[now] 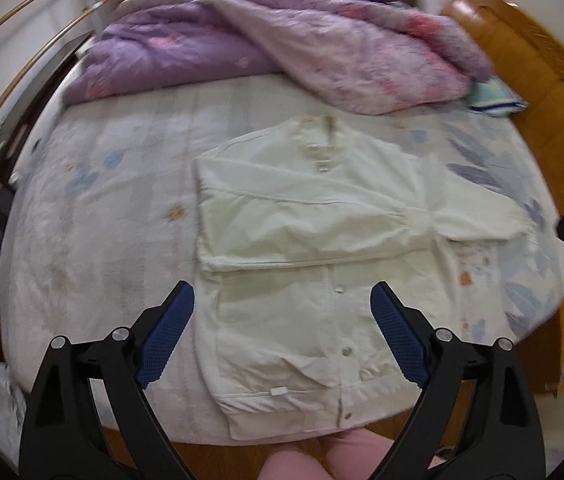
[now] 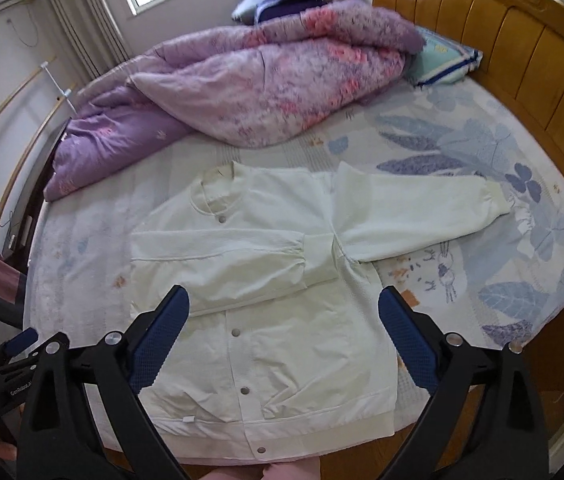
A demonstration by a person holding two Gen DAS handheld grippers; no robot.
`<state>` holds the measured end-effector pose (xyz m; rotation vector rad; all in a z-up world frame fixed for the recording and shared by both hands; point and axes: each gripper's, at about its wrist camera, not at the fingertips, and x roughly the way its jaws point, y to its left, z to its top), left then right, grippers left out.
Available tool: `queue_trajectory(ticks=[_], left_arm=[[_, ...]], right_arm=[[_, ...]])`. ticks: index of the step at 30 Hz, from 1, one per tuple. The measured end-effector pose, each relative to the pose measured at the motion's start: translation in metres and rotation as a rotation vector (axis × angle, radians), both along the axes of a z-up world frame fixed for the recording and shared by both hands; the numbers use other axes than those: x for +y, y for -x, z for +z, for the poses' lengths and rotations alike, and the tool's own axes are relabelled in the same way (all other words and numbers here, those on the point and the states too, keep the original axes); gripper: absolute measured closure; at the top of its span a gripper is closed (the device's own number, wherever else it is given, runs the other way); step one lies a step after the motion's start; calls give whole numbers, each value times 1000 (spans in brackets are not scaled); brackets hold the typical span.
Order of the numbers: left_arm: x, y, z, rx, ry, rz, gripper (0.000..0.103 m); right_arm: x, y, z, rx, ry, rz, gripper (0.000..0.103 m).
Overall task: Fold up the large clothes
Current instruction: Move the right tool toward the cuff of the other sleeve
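Note:
A cream-white snap-button jacket (image 1: 314,240) (image 2: 266,280) lies front up on the bed, with its hem at the near edge. One sleeve (image 2: 222,256) is folded across the chest. The other sleeve (image 2: 422,216) stretches out to the right over the sheet. My left gripper (image 1: 282,292) hangs well above the lower half of the jacket, jaws wide and nothing between the blue pads (image 1: 170,328). My right gripper (image 2: 284,294) is held above the same area, also open and empty. Neither gripper touches the cloth.
A crumpled purple and pink quilt (image 2: 242,92) fills the far side of the bed, with a teal pillow (image 2: 442,60) by the wooden headboard (image 2: 522,40). The floral sheet (image 2: 482,160) shows around the jacket. Pink-clad knees (image 1: 322,456) are at the near bed edge.

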<state>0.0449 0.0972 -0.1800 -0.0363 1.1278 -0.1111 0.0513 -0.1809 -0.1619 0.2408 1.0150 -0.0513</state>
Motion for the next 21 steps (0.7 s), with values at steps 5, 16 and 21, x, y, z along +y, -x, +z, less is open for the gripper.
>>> queue_trajectory(ticks=[5, 16, 21], left_arm=[[-6, 26, 26, -93, -30, -71, 13], [-33, 59, 51, -142, -12, -154, 11], [-60, 55, 55, -152, 1, -182, 10]], right_arm=[[9, 35, 14, -27, 27, -51, 11], [-11, 87, 31, -23, 60, -183, 11], [-47, 98, 22, -10, -15, -254, 11]])
